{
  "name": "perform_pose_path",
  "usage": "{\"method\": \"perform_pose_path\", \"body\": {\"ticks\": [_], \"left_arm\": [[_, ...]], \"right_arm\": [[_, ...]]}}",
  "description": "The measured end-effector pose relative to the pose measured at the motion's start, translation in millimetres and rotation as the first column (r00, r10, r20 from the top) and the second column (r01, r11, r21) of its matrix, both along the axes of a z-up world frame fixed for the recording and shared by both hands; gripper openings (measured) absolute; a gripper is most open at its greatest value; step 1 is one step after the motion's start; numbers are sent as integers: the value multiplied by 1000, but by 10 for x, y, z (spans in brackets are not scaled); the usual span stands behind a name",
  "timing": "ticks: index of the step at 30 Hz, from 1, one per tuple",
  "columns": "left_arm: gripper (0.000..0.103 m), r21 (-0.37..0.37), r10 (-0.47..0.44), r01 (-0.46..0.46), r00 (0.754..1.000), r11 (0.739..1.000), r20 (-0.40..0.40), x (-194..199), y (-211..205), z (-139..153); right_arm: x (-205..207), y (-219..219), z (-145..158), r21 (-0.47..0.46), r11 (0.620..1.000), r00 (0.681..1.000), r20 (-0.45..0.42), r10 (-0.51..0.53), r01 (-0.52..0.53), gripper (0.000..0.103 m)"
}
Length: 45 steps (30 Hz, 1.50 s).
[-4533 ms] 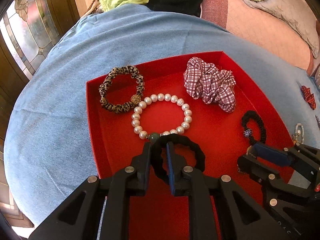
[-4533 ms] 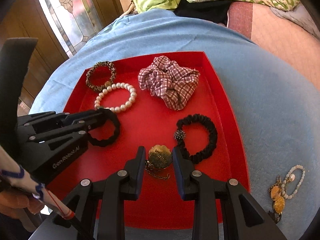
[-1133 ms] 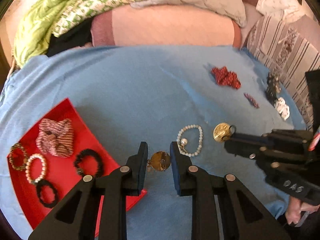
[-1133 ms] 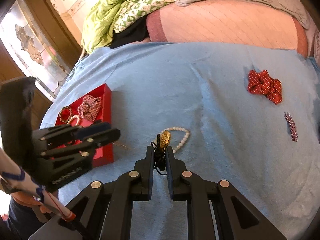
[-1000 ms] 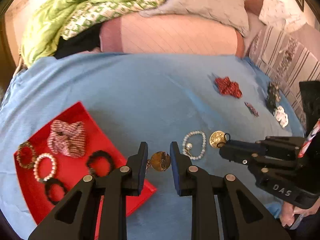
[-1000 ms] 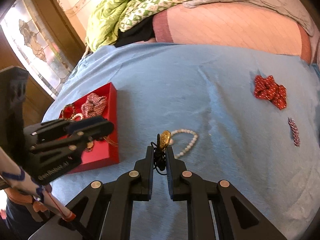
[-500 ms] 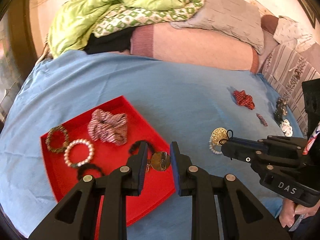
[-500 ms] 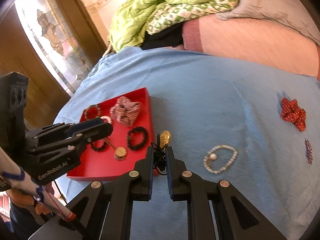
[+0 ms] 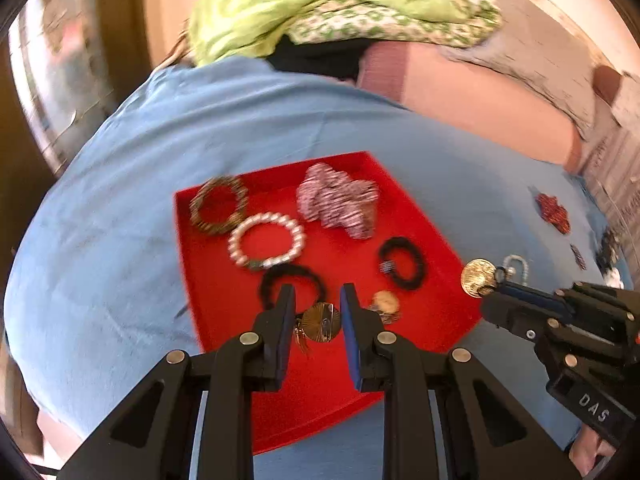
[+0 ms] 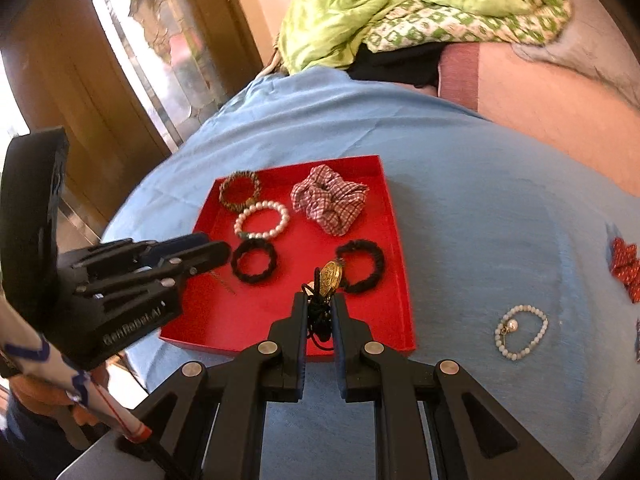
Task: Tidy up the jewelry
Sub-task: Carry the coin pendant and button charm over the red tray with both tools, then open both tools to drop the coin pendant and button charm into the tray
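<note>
At lower centre the left gripper point(image 9: 316, 312) pinches a gold disc pendant point(image 9: 321, 322) over the red tray point(image 9: 224, 316); the right gripper point(image 10: 320, 310) clamps a black cord point(image 10: 319, 322) bearing a gold medallion point(image 10: 330, 277); farther up the tray lie black hair ties point(image 10: 254, 261), a pearl bracelet point(image 9: 266, 240) and a plaid scrunchie point(image 10: 330, 199).

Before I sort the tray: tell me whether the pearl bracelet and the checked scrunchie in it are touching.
Apart. In the right wrist view, bare red tray floor shows between the pearl bracelet and the checked scrunchie; the left wrist view shows the same gap.
</note>
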<state>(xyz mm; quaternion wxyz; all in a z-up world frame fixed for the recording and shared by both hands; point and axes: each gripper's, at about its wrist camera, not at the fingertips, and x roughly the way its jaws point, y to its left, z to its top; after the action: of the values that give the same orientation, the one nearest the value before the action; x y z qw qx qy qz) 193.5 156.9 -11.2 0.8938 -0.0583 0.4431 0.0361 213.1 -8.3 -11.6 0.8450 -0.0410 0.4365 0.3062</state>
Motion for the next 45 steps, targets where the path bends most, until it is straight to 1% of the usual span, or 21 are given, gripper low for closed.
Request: {"method": "perform_pose_path", "body": {"ticks": [2,7,10,17,21,27,34,45], "left_arm": [[22,17,34,-34,999,999,-7,-13,77,-59],[22,30,53,-53,998,998,-28,16,134,-147],[22,21,63,-62,997,998,-40,48,185,-192],[22,19,76,-75,995,997,-66,61,296,-274],[22,37,84,-81,993,996,-79,57,312,-327],[22,67,86,-79,990,995,-107,81,306,-420],[22,90,74,-63,990,994,-119,95,260,-456],[22,100,77,-64,989,993,-127,111,264,-482]], "right_arm": [[-7,87,-53,-18,1000,1000,-3,11,-11,12],[-30,256,-151,-55,998,1000,5,27,-27,13],[-19,330,-193,-61,998,999,-2,35,-35,13],[-4,460,-314,-39,997,997,-47,63,-64,13],[9,541,-389,-21,996,994,-76,82,-84,13],[42,598,-480,-18,996,992,-101,82,-84,13],[64,599,-516,-15,997,991,-112,76,-79,13],[88,643,-591,-9,996,988,-134,83,-85,13]]}}
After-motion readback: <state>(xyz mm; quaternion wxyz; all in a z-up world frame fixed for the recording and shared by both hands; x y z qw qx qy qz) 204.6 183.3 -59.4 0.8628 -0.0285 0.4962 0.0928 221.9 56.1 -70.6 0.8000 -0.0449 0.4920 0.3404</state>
